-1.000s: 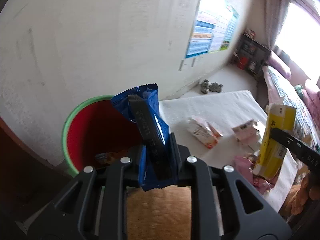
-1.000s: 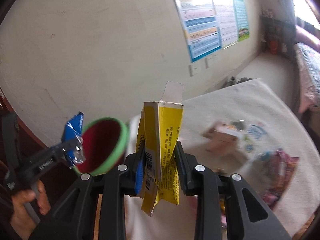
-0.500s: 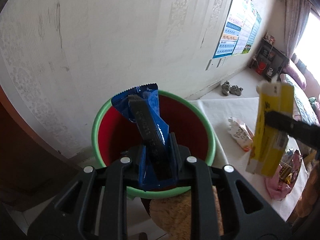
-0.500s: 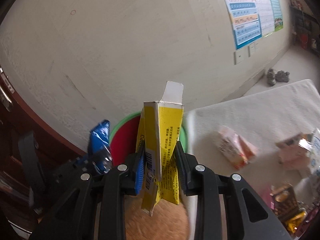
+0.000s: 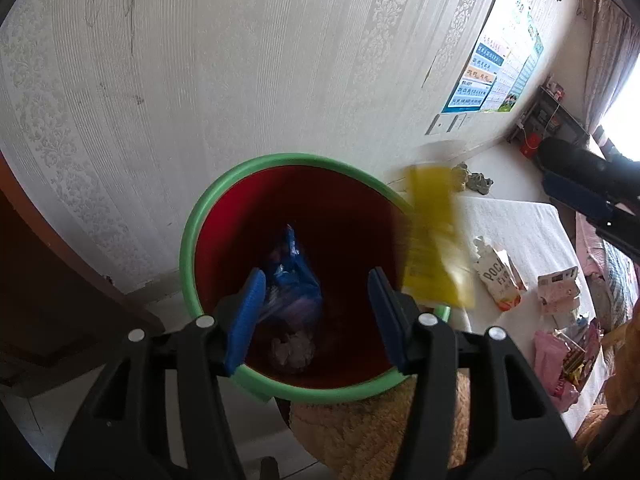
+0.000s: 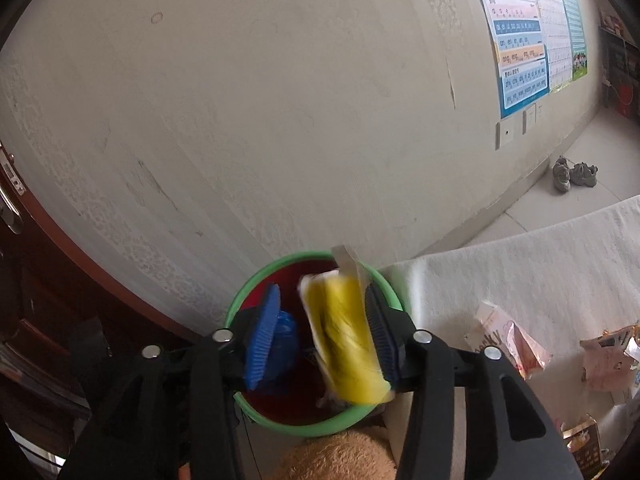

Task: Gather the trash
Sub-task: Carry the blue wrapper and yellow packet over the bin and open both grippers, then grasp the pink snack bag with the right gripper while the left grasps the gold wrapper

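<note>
A red bin with a green rim (image 5: pixel 256 164) stands by the wall; it also shows in the right wrist view (image 6: pixel 296 258). My left gripper (image 5: pixel 316 316) is open above it, and a blue wrapper (image 5: pixel 292 276) is blurred inside the bin. My right gripper (image 6: pixel 324 336) is open above the bin. A yellow carton (image 6: pixel 346 340) is blurred between its jaws, loose and falling; it shows at the bin's right rim in the left wrist view (image 5: pixel 434 240). The blue wrapper (image 6: pixel 286 344) shows in the bin here too.
A white-covered table (image 5: pixel 516 220) right of the bin holds a Pocky box (image 5: pixel 498 280), a pink carton (image 5: pixel 558 288) and pink wrappers (image 5: pixel 560 364). A tan fuzzy surface (image 5: pixel 360 436) lies below the bin. Shoes (image 6: pixel 574 174) lie on the floor by the wall.
Both grippers have opened over the bin. The blue wrapper has dropped from the left gripper into the bin, and the yellow carton has come loose from the right gripper and is falling.
</note>
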A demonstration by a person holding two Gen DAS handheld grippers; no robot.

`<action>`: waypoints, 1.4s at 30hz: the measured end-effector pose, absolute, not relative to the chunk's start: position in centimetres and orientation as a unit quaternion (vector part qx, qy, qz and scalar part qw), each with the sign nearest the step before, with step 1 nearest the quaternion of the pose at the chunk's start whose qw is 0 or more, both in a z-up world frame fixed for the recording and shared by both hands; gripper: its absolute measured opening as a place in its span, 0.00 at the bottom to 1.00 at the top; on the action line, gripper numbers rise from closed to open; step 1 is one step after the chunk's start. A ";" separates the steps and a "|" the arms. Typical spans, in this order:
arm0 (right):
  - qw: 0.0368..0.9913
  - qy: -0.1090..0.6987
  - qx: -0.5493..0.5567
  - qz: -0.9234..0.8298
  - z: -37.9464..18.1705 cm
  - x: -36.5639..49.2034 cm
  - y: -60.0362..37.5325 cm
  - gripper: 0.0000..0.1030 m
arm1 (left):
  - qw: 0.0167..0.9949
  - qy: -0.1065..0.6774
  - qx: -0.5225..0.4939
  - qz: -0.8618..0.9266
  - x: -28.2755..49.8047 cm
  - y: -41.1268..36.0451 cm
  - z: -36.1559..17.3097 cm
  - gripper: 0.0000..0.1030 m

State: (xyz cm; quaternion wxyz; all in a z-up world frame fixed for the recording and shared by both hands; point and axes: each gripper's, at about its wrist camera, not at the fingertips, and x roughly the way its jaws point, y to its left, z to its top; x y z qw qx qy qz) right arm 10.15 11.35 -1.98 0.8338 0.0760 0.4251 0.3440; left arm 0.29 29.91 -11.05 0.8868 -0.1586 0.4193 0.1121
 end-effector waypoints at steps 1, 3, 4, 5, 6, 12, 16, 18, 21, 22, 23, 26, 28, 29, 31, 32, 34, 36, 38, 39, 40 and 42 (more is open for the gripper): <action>0.834 0.424 0.079 0.344 -1.8 10.0 10.8 0.45 | 0.886 0.420 -0.159 0.111 0.3 29.8 -11.0 0.50; 0.839 0.417 0.077 0.340 -1.6 9.4 9.7 0.45 | 0.887 0.422 -0.157 0.108 0.2 29.5 -10.9 0.50; 0.843 0.414 0.070 0.335 -1.6 9.0 8.8 0.45 | 0.887 0.422 -0.153 0.107 0.1 29.3 -10.8 0.50; 0.847 0.412 0.064 0.330 -1.6 8.6 7.9 0.45 | 0.888 0.421 -0.149 0.105 0.1 29.0 -10.7 0.50; 0.851 0.411 0.057 0.322 -1.6 8.1 6.5 0.45 | 0.889 0.421 -0.146 0.103 0.0 28.7 -10.5 0.50; 0.875 0.420 0.023 0.239 -2.7 6.0 -3.1 0.50 | 0.890 0.427 -0.138 0.087 0.4 26.5 -10.3 0.50; 0.890 0.428 0.008 0.156 -4.3 5.8 -10.2 0.50 | 0.891 0.432 -0.130 0.063 0.8 23.5 -9.9 0.50; 0.897 0.429 0.009 0.106 -5.6 5.7 -14.1 0.54 | 0.891 0.436 -0.122 0.044 1.1 21.5 -9.8 0.50; 0.888 0.456 0.046 0.037 -8.8 5.5 -19.4 0.59 | 0.890 0.443 -0.101 0.014 1.3 18.0 -9.7 0.50; 0.877 0.474 0.072 0.021 -9.8 5.7 -20.9 0.59 | 0.890 0.446 -0.095 0.005 1.3 17.0 -9.7 0.50; 0.861 0.496 0.112 0.006 -10.8 5.9 -22.4 0.59 | 0.888 0.451 -0.091 -0.005 1.4 15.9 -9.8 0.50; 0.839 0.511 0.187 0.005 -12.3 6.1 -24.5 0.59 | 0.879 0.468 -0.084 -0.033 1.7 12.9 -10.6 0.50; 0.829 0.524 0.195 0.010 -13.0 6.0 -24.4 0.59 | 0.872 0.479 -0.081 -0.051 1.9 10.9 -11.1 0.50; 0.823 0.531 0.201 0.015 -13.5 6.2 -24.6 0.59 | 0.869 0.484 -0.082 -0.062 2.0 10.0 -11.3 0.50; 0.805 0.546 0.231 0.027 -14.7 6.2 -24.8 0.59 | 0.862 0.495 -0.080 -0.082 2.2 8.0 -11.8 0.50; 0.797 0.551 0.244 0.029 -15.1 6.4 -24.9 0.59 | 0.858 0.499 -0.077 -0.091 2.3 6.9 -12.1 0.50; 0.783 0.564 0.261 0.026 -15.5 6.3 -25.2 0.58 | 0.852 0.508 -0.070 -0.110 2.4 5.0 -12.6 0.50; 0.779 0.567 0.266 0.022 -15.5 6.2 -25.4 0.47 | 0.846 0.513 -0.069 -0.128 2.5 3.3 -12.8 0.50; 0.784 0.560 0.268 0.023 -15.0 5.9 -25.4 0.46 | 0.843 0.514 -0.069 -0.141 2.7 1.8 -12.9 0.50; 0.788 0.555 0.266 0.022 -14.7 5.9 -25.4 0.46 | 0.842 0.515 -0.068 -0.146 2.9 1.3 -13.0 0.50; 0.791 0.551 0.264 0.022 -14.4 5.8 -25.6 0.46 | 0.837 0.521 -0.066 -0.154 3.2 0.6 -13.1 0.51; 0.799 0.543 0.259 0.019 -14.0 5.8 -25.6 0.46 | 0.818 0.545 -0.066 -0.173 3.6 -0.8 -13.8 0.54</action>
